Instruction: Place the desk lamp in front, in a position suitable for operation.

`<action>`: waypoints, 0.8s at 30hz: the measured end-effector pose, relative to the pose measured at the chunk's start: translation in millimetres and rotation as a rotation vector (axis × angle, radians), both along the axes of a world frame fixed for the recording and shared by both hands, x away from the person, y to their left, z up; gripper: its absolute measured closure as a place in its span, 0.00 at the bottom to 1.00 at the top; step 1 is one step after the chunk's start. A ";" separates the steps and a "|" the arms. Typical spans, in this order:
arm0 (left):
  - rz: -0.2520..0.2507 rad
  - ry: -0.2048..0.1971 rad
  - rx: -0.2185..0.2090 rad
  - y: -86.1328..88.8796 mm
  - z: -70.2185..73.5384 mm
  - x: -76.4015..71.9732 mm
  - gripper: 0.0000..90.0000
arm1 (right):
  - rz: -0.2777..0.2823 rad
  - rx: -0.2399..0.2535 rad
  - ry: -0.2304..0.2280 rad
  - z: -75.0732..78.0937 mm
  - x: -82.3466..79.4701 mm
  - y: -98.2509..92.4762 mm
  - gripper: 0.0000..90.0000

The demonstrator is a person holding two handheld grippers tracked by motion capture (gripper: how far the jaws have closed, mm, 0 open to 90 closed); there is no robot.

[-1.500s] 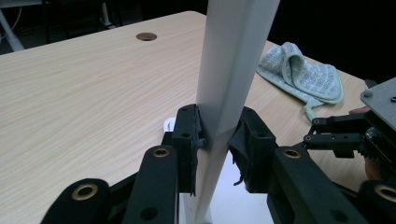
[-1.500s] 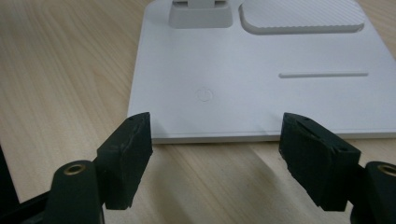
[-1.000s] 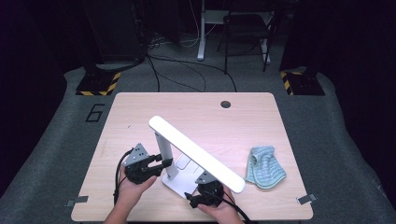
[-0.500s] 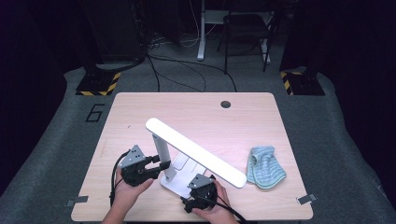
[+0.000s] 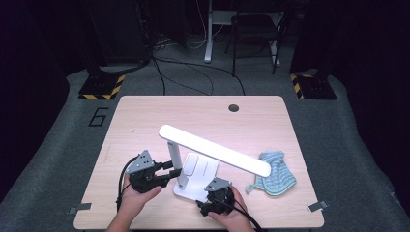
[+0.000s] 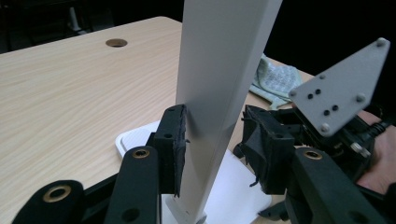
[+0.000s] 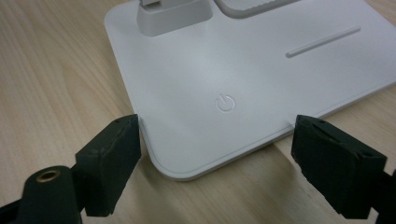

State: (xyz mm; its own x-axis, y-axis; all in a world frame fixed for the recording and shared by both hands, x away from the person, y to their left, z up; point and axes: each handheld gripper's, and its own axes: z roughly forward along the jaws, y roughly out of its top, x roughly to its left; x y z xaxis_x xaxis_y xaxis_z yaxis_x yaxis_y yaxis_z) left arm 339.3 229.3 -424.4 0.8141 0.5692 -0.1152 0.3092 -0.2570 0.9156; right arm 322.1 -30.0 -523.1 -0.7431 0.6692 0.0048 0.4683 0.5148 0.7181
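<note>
The left claw (image 6: 219, 154) straddles the lamp post (image 6: 219, 93), jaws just opened: one pad touches it, the other stands off with a gap. The right claw (image 7: 217, 163) gapes over the base (image 7: 243, 84) at its near corner edge, bare surface (image 7: 51, 70) either side. A cloth (image 5: 275, 174) lies well beyond.

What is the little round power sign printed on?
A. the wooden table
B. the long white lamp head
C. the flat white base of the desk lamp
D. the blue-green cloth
C: in the right gripper view the round power sign sits on the flat white base of the desk lamp, just ahead of the right gripper and its open jaws.
</note>
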 end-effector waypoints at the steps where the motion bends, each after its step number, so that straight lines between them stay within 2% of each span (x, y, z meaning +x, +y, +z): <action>1: 0.003 -0.006 -0.005 -2.8 -0.4 0.0 0.66 | 0.000 -0.006 -0.001 0.8 1.2 -3.4 0.19; 2: -0.020 0.008 -0.008 -5.3 -0.1 0.6 0.66 | 0.002 -0.004 0.005 1.0 2.9 -6.1 0.19; 4: -0.025 -0.002 -0.011 -8.6 -0.6 1.9 0.66 | -0.040 0.006 0.017 1.9 2.3 -11.3 0.21; 6: -0.043 -0.006 -0.008 -11.9 -0.9 4.2 0.64 | -0.052 0.011 0.017 2.4 2.4 -15.3 0.23; 7: -0.039 -0.018 -0.004 -14.2 -1.5 7.1 0.62 | -0.055 0.009 0.011 2.6 2.7 -17.0 0.24; 9: -0.026 -0.019 0.000 -16.3 -1.8 12.5 0.57 | -0.063 0.019 0.009 2.9 1.9 -20.4 0.26; 11: -0.044 -0.010 -0.022 -16.6 -2.0 18.9 0.54 | -0.053 0.018 -0.001 2.8 0.9 -21.9 0.29; 12: -0.049 -0.007 -0.030 -17.3 -2.3 20.4 0.54 | -0.062 0.027 0.012 2.3 -1.1 -20.8 0.30; 13: -0.058 0.004 -0.047 -19.2 -2.7 22.0 0.53 | -0.065 0.024 0.006 2.1 -1.8 -20.5 0.30; 15: -0.079 -0.002 -0.044 -20.6 -2.8 25.8 0.52 | -0.060 0.018 -0.004 1.4 -2.8 -19.6 0.30; 18: -0.101 0.001 -0.044 -25.0 -3.5 25.9 0.52 | -0.051 0.006 -0.020 1.4 -2.3 -21.0 0.30; 19: -0.090 -0.011 -0.039 -26.8 -3.9 24.3 0.51 | -0.062 0.011 -0.019 1.3 -2.9 -21.3 0.30; 20: -0.094 -0.005 -0.035 -26.9 -3.7 23.1 0.51 | -0.072 0.012 -0.007 2.0 -3.3 -23.0 0.30; 24: -0.112 -0.009 -0.030 -25.4 -3.5 20.8 0.51 | -0.086 0.032 -0.024 2.8 0.8 -29.9 0.30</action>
